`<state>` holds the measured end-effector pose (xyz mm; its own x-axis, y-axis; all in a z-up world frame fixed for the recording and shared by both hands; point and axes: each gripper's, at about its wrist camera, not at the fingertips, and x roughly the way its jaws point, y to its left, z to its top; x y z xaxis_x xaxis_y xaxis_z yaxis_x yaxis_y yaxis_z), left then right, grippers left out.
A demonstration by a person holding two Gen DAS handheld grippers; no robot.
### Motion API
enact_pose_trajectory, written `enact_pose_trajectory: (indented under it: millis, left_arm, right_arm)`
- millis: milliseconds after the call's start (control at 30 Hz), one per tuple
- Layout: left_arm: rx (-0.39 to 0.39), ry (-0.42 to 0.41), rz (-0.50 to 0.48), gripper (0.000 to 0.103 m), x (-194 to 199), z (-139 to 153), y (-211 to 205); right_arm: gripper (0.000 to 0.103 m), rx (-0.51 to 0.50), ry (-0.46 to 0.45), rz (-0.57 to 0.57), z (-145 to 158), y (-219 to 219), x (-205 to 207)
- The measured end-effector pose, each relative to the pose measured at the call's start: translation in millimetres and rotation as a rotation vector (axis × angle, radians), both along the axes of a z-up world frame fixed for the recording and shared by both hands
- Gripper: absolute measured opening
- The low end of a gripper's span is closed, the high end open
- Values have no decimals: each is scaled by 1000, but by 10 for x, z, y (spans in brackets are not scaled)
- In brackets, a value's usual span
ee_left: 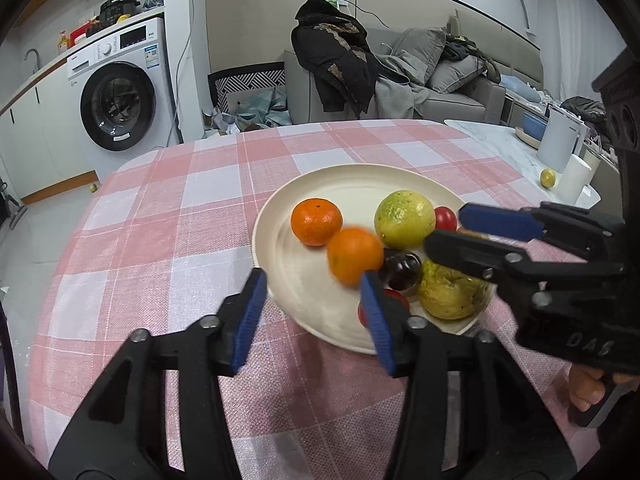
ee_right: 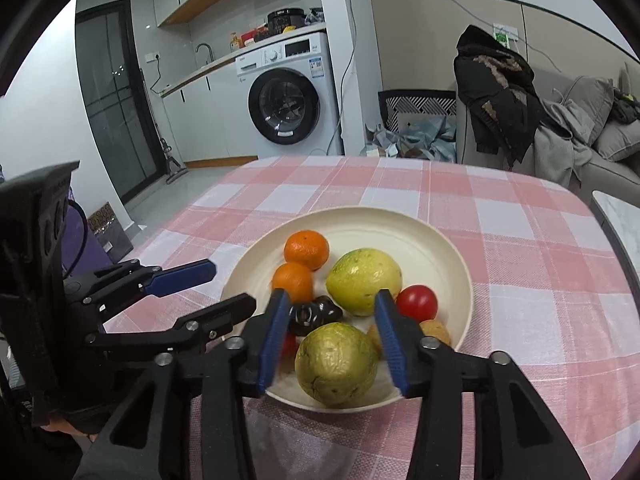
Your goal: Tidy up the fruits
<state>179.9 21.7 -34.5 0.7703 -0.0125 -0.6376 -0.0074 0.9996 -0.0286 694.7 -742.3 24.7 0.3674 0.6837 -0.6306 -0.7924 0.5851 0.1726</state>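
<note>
A cream plate (ee_left: 348, 196) (ee_right: 432, 240) on the pink checked tablecloth holds two mandarins (ee_left: 316, 222) (ee_right: 306, 250), the nearer one (ee_left: 354, 256) (ee_right: 293, 281) blurred, two green-yellow guavas (ee_left: 405, 219) (ee_right: 337, 365), a dark fruit (ee_left: 400, 270) (ee_right: 314, 314), red tomatoes (ee_right: 417, 303) and a small brown fruit (ee_right: 436, 331). My left gripper (ee_left: 314, 316) is open and empty over the plate's near-left rim. My right gripper (ee_right: 330, 334) is open, its fingers either side of the near guava, not closed on it; it shows in the left wrist view (ee_left: 468, 236).
The table (ee_right: 540, 320) drops off at left. A marble side table (ee_left: 508, 148) at right holds a white kettle (ee_left: 562, 140), a cup and a small yellow fruit (ee_left: 548, 178). A sofa with clothes and a washing machine (ee_left: 120, 88) stand behind.
</note>
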Motion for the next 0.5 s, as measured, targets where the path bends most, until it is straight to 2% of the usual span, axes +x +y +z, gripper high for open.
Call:
enact_pose_trajectory:
  millis: [67,100,133,167,233,267,333,400,500]
  left_arm:
    - [-16,-22,-2,59,-72,36,32]
    - [-18,-32,-2,66,-113,59,45]
    - [-19,-46,2,75,-162,90,60]
    - [-19,-65,8,79,-217,124,68]
    - [-26,-103,14,84,-328,201,77]
    - [-30,-118,10,85,-389,235,80]
    - [-24,-150,4,100,-510,287,64]
    - [-2,-183,13,103,-622,313,35]
    - [2,-190,21,103,-731,327,6]
  right_arm:
    - [55,0,-12,-10,39,-55,-4]
    - [60,0,-14,-15,56,-86,-4]
    - [75,7,-15,-14,71,-122,-7]
    - [87,18,-16,-13,84,-158,-15]
    - [93,44,-24,-17,113,-256,-27]
    - [100,49,-29,-20,127,-293,-33]
    - [103,73,-39,-19,155,-381,-51]
    - [103,93,-41,-7,174,-459,-72]
    - [103,108,-47,-7,181,-549,-100]
